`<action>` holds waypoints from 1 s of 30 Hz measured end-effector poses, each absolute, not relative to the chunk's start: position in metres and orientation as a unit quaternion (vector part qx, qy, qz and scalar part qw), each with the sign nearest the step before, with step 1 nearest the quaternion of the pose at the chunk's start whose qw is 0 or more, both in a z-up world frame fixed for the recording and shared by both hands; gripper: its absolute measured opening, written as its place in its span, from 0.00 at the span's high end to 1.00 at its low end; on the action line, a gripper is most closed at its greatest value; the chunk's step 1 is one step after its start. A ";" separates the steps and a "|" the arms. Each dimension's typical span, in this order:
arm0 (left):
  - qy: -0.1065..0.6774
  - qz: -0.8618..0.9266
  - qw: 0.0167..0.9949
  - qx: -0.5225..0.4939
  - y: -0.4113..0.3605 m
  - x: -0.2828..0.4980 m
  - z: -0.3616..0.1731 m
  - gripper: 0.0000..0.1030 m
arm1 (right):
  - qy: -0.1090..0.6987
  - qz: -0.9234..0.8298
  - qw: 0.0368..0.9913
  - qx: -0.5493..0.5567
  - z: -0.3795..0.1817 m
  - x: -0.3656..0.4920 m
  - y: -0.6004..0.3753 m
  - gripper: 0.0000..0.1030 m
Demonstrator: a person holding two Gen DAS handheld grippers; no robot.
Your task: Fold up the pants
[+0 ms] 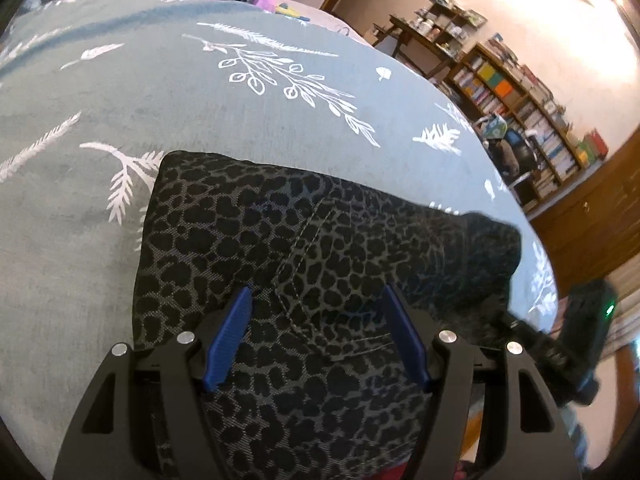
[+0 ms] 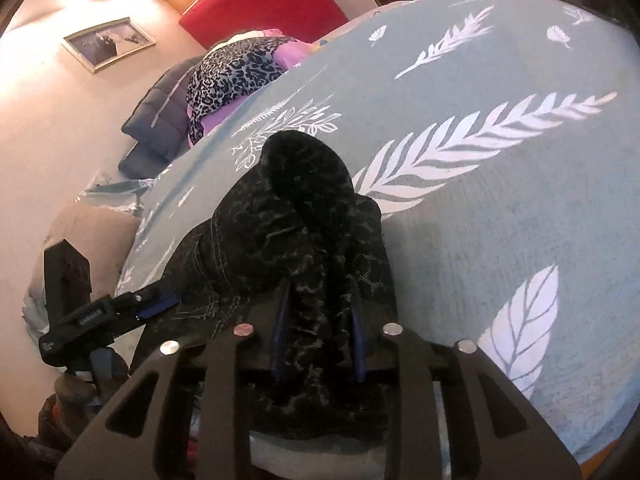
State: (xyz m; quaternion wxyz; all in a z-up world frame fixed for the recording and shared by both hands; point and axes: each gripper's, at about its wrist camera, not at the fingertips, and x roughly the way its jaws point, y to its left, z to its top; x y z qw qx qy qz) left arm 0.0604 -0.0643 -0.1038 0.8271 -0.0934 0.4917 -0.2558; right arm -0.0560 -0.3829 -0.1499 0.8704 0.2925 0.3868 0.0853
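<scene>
Dark leopard-print pants (image 1: 312,240) lie folded on a teal bedspread with white leaf prints (image 1: 120,100). My left gripper (image 1: 318,300) is open, its blue fingers (image 1: 232,328) spread over the pants' back pocket area. In the right wrist view my right gripper (image 2: 320,292) is shut on a thick bunch of the pants (image 2: 296,208) at their edge, the cloth rising between the blue fingers (image 2: 358,344). The left gripper also shows at the left of that view (image 2: 156,304), on the pants. The right gripper's body shows at the right of the left wrist view (image 1: 584,344).
A pile of clothes with a leopard-print and purple garment (image 2: 236,68) and a dark quilted item (image 2: 160,120) lies at the far end of the bed. Bookshelves (image 1: 520,92) stand beyond the bed's right edge. A red panel (image 2: 260,4) and a framed picture (image 2: 108,42) hang on the wall.
</scene>
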 end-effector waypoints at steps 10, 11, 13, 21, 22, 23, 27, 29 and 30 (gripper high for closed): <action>0.452 -0.242 0.852 -0.104 -0.054 0.048 -0.067 0.34 | 0.303 0.031 0.935 0.180 -0.083 -0.067 -0.367 0.61; 0.448 -0.243 0.854 -0.103 -0.055 0.048 -0.065 0.33 | 0.299 0.052 0.936 0.181 -0.079 -0.062 -0.361 0.61; 0.447 -0.242 0.855 -0.098 -0.056 0.050 -0.064 0.33 | 0.299 0.076 0.936 0.171 -0.077 -0.051 -0.349 0.61; 0.465 -0.223 0.852 -0.085 -0.063 0.059 -0.094 0.33 | 0.367 0.047 0.912 0.175 -0.123 0.003 -0.343 0.61; 0.463 -0.228 0.852 -0.089 -0.062 0.059 -0.098 0.33 | 0.371 0.047 0.908 0.190 -0.132 0.003 -0.349 0.64; 0.457 -0.234 0.854 -0.087 -0.063 0.059 -0.102 0.33 | 0.366 0.057 0.904 0.214 -0.143 0.002 -0.357 0.64; 0.436 -0.246 0.864 -0.056 -0.073 0.053 -0.106 0.26 | 0.330 0.093 0.904 0.255 -0.163 -0.006 -0.373 0.64; 0.433 -0.244 0.867 -0.035 -0.078 0.049 -0.105 0.25 | 0.329 0.096 0.902 0.262 -0.165 -0.005 -0.374 0.64; 0.434 -0.245 0.866 -0.035 -0.078 0.049 -0.104 0.25 | 0.332 0.095 0.902 0.260 -0.164 -0.004 -0.373 0.64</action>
